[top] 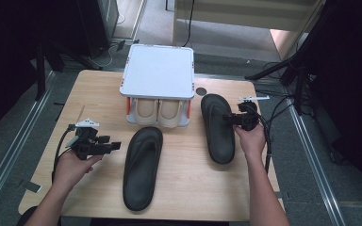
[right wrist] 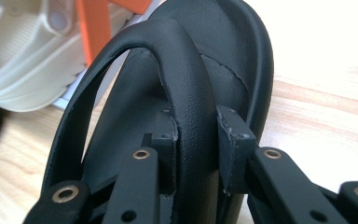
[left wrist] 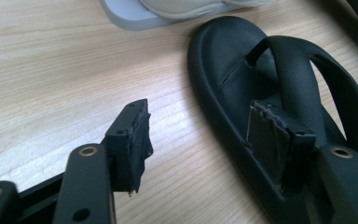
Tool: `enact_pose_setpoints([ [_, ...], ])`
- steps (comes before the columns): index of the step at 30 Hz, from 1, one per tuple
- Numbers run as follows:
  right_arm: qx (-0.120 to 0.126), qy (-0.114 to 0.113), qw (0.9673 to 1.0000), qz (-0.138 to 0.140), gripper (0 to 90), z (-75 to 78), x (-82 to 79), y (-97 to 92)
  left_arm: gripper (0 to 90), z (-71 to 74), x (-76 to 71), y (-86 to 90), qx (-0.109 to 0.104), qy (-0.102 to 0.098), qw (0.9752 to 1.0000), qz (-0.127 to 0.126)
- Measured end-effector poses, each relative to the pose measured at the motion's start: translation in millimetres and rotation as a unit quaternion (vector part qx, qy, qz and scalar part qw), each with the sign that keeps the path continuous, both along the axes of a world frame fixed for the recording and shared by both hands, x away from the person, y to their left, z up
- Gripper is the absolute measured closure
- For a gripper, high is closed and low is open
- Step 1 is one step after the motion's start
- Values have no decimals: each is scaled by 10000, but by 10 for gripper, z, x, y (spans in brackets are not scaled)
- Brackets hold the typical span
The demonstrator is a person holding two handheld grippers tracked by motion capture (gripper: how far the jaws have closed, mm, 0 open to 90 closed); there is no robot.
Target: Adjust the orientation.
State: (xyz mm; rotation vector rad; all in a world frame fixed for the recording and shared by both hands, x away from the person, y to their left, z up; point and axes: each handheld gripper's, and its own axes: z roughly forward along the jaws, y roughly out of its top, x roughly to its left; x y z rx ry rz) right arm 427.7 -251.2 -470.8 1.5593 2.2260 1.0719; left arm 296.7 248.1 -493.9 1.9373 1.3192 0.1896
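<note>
Right claw [right wrist: 196, 140] clamps the black sandal's strap [right wrist: 186, 79], cream shoes [right wrist: 23, 51] beyond-left; left claw [left wrist: 196, 144] gapes empty beside the other sandal [left wrist: 242, 84]. High view adds pale wooden tabletop [top: 99, 89], grey floor.

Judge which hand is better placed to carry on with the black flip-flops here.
Right. The right tool is clamped on the strap of the right flip-flop beside the shoe rack. The left tool stands open beside the left flip-flop, holding nothing.
</note>
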Motion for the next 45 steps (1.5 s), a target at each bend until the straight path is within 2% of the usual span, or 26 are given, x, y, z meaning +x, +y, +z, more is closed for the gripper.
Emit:
enact_pose_setpoints([
  [4, 120, -62, 9999, -42, 725, 55, -157, 2, 466, 25, 1, -46, 27, -206, 9997, -137],
  [6, 127, -59, 9999, -40, 724, 83, -227, 7, 485, 22, 2, -73, 151, -273, 9993, -187],
  [7, 135, -64, 9999, -40, 724, 95, -267, 13, 494, 18, 10, -81, 207, -228, 9993, -214],
  [9, 170, -56, 9998, -36, 724, 111, -337, 28, 523, 4, 28, -84, 185, -155, 9995, -193],
  [16, 230, -54, 9996, 128, 724, 148, -610, 158, 692, -8, 80, -35, -194, -101, 9996, -155],
  [21, 254, -33, 9994, 219, 724, 132, -787, 270, 808, -32, 96, -72, -90, -162, 9994, -299],
  [25, 272, 39, 9991, 325, 723, 108, -901, 352, 883, -57, 109, -90, -101, -150, 9990, -399],
  [29, 260, 92, 9984, 486, 723, 67, -992, 451, 899, -112, 131, -135, -39, -107, 9985, -531],
  [34, 153, 208, 9972, 697, 723, -7, -1040, 585, 895, -167, 150, -196, 61, -318, 9975, -635],
  [38, 84, 309, 9963, 802, 722, -74, -1042, 666, 897, -209, 165, -234, 179, -183, 9973, -688],
  [40, 37, 362, 9955, 872, 722, -108, -1039, 710, 897, -222, 177, -237, 123, -97, 9972, -729],
  [45, -45, 452, 9941, 984, 722, -184, -1029, 802, 899, -256, 199, -242, 210, -18, 9971, -738],
])
